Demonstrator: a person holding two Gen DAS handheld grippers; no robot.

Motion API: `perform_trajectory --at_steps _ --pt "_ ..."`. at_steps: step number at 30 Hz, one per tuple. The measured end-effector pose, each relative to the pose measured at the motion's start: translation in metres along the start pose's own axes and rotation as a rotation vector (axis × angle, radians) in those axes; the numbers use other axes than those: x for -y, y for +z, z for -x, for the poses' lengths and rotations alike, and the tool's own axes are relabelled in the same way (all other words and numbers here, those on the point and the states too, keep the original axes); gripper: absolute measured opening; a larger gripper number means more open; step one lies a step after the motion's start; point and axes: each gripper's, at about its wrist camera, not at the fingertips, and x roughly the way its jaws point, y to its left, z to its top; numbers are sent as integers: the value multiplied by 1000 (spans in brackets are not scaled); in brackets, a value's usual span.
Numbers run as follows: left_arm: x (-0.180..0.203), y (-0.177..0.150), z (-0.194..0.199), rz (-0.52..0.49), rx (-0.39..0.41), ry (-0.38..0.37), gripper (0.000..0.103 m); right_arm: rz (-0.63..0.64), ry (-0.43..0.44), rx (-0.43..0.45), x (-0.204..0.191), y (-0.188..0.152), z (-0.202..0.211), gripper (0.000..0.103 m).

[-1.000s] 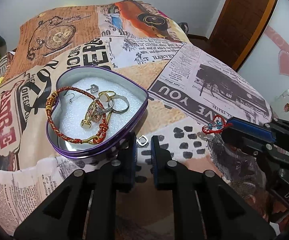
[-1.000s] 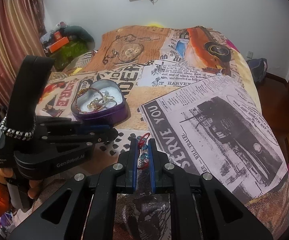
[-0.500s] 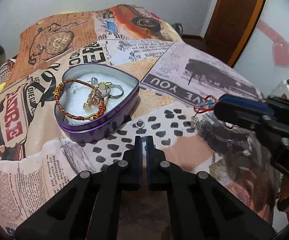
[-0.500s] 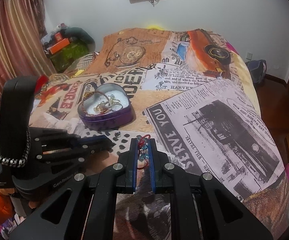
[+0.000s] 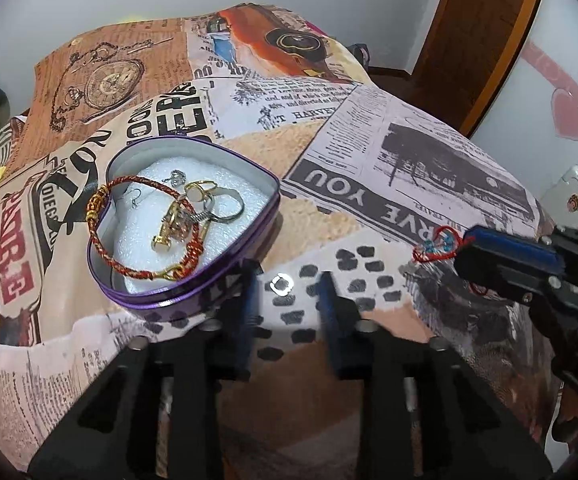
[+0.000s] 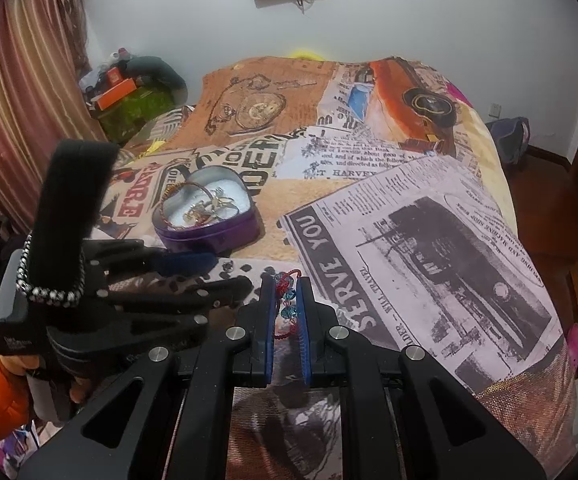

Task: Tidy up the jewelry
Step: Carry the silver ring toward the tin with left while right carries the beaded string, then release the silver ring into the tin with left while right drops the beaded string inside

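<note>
A small silver ring (image 5: 281,284) lies on the bed (image 5: 409,168) between the left gripper (image 5: 287,286) jaws, which have just been opening (pads clear of it), beside the heart-shaped tin (image 5: 225,280). The right gripper (image 6: 286,296) jaws clamp a red beaded bracelet (image 6: 287,294).

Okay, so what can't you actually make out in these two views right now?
- Left wrist view: the silver ring between the open left gripper fingers is too small to tell its type.
- Right wrist view: the red beaded bracelet is half hidden by the right gripper.
- Heart tin: its jewelry is tangled.
</note>
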Motion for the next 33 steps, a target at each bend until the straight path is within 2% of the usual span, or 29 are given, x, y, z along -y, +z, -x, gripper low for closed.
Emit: perform_trajectory --at_steps 1,3,10,18,26,33 --pt "-2 1 -1 8 0 -5 13 -6 3 -3 1 -1 -1 9" --pt "-7 2 -2 29 0 -15 9 -14 7 -7 3 -2 -3 9" --pt "-3 -5 8 5 22 3 9 -13 11 -13 1 -2 -4 9" --pt "-21 -14 51 27 99 19 9 24 20 23 -17 16 4 9" --pt "-53 -3 92 75 196 30 9 67 40 78 -45 43 7 9" --pt "-63 7 102 71 239 33 9 80 54 109 -58 62 1 9"
